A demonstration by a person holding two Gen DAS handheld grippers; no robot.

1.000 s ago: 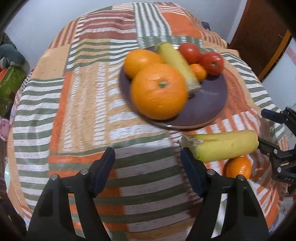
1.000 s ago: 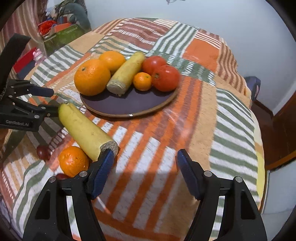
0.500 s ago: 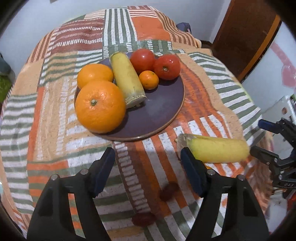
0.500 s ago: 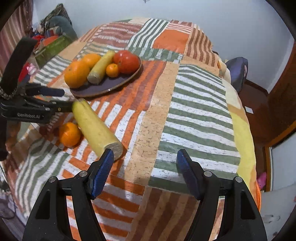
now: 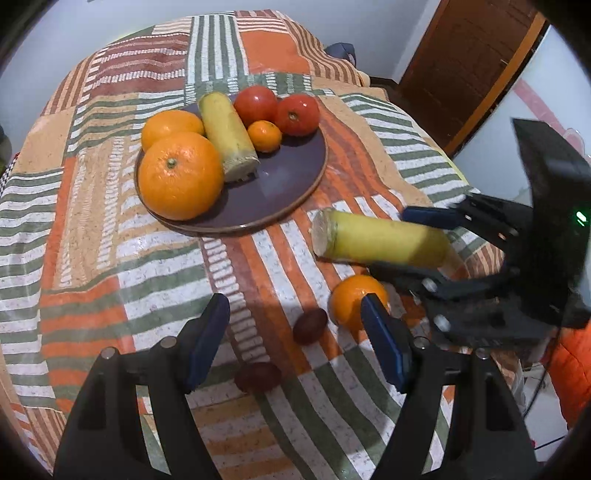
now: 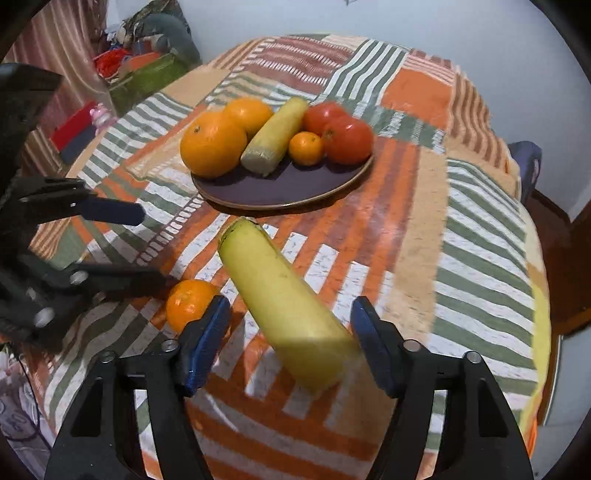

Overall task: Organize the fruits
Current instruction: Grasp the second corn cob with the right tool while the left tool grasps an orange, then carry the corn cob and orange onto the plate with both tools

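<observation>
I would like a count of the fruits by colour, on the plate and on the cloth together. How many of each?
Orange: 4, such as the big orange and the loose one
Yellow: 2, one on the plate, one between the right gripper's fingers
Red: 2
Dark brown: 2
Total: 10

Yellow fruit (image 6: 284,310) beside plate (image 6: 295,192)

A round table draped in a patchwork striped cloth of orange, green, white and maroon (image 6: 461,206) lies ahead of the jaws. A plain pale blue-grey wall (image 6: 424,22) stands beyond it. A brown wooden door (image 5: 465,62) stands ahead-right of the left jaws.
</observation>
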